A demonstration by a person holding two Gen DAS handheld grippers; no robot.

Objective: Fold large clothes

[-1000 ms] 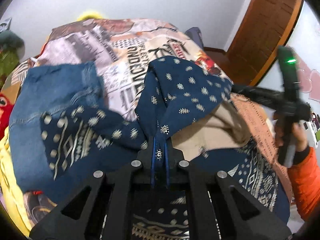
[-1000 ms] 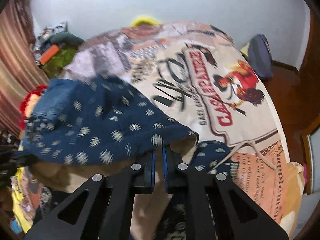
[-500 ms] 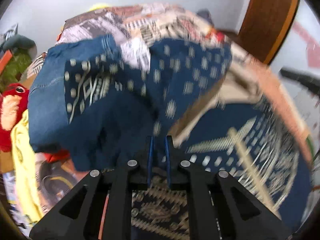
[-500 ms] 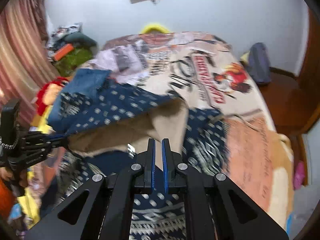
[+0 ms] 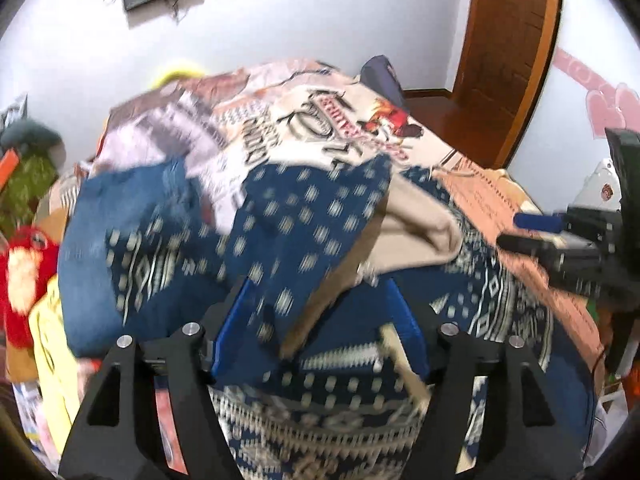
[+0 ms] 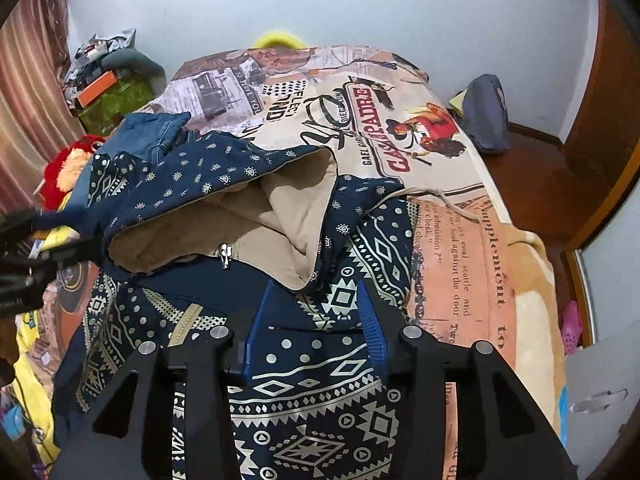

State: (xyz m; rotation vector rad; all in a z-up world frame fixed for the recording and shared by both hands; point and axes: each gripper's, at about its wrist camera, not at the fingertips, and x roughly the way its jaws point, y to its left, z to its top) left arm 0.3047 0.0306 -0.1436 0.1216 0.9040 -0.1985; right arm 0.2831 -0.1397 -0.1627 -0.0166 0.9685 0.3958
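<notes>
A navy patterned hoodie point(image 6: 320, 392) with a beige-lined hood point(image 6: 248, 220) lies on the bed; it also shows in the left wrist view point(image 5: 304, 240), blurred. My right gripper point(image 6: 316, 300) is open and empty, just above the hoodie below the hood. My left gripper point(image 5: 316, 292) is open, with the hood's edge lying loose between its fingers. The right gripper shows at the right edge of the left wrist view point(image 5: 516, 232); the left gripper shows at the left edge of the right wrist view point(image 6: 36, 236).
The bed has a printed blanket point(image 6: 400, 128). Blue jeans point(image 6: 148, 136) lie left of the hood, with a red plush toy point(image 6: 64, 168) and yellow cloth point(image 5: 52, 344) beyond. A wooden door point(image 5: 508, 40) stands at the right.
Both grippers have opened and let go of the hood, which has dropped onto the hoodie's body. Both have drawn back toward me.
</notes>
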